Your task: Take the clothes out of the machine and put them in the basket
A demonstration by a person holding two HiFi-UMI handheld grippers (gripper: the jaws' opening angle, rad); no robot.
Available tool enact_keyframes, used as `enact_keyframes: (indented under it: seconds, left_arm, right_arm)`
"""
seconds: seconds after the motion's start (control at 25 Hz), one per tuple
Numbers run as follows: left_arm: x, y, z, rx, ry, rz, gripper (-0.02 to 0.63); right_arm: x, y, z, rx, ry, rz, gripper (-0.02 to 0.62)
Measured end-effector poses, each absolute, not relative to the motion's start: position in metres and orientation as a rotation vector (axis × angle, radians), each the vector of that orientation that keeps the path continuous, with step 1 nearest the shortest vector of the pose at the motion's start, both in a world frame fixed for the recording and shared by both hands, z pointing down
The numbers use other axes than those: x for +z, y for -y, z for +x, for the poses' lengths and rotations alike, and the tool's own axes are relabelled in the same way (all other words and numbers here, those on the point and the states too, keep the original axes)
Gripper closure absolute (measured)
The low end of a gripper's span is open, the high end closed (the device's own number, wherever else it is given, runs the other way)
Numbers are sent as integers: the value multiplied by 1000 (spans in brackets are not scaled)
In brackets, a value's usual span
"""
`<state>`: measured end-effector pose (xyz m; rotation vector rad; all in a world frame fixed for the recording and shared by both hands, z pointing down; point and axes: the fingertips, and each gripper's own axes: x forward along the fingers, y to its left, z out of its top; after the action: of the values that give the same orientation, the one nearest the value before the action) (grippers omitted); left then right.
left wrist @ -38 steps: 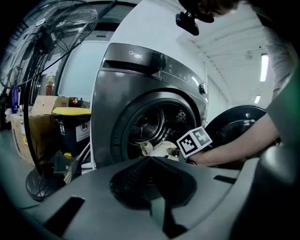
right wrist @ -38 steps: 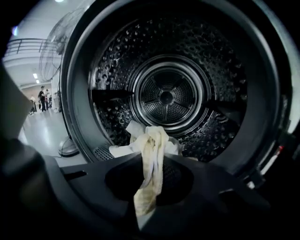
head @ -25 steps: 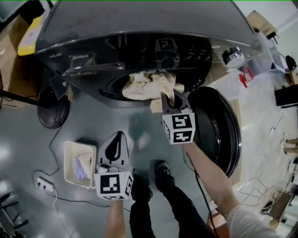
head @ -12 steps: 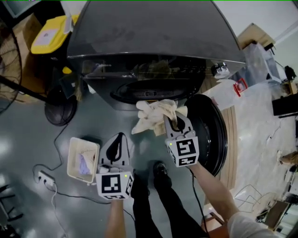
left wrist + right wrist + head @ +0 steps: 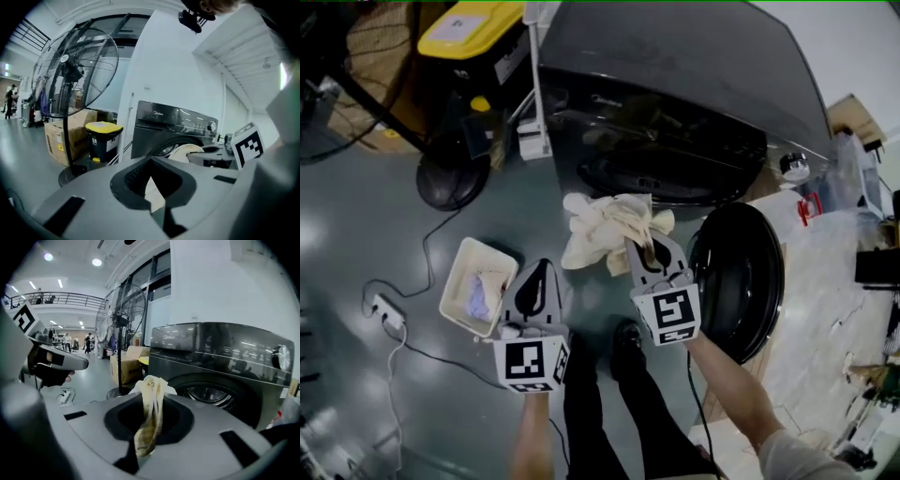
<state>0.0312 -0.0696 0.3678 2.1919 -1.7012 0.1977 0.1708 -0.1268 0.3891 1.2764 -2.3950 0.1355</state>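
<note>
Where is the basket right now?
In the head view, the basket sits on the floor at the left, just beside the left gripper.

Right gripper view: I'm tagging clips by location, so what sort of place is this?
Probably a big lab or workshop hall, not a home: the washing machine stands near a tall pedestal fan and cardboard boxes, with a railed upper gallery behind.

Grey floor (image 5: 356, 234) bears basket (image 5: 453, 277), washing machine (image 5: 675, 75) and fan base (image 5: 450, 178).

Grey left gripper (image 5: 541, 267), right gripper (image 5: 644, 249), marker cubes (image 5: 532, 364), black trousers (image 5: 661, 427)
</note>
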Motion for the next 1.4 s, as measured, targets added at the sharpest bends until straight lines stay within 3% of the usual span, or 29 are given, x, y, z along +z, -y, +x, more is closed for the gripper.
enact_keyframes:
  seconds: [0.8,1.4]
  left_arm:
    - [402,-128,-273,98,2246,1536,588]
    - [502,-207,-361,90,2302,1317,588]
  right_arm:
    - [436,-12,-189,47,2629,464,543]
    - [610,-51,-294,64,2477,304,543]
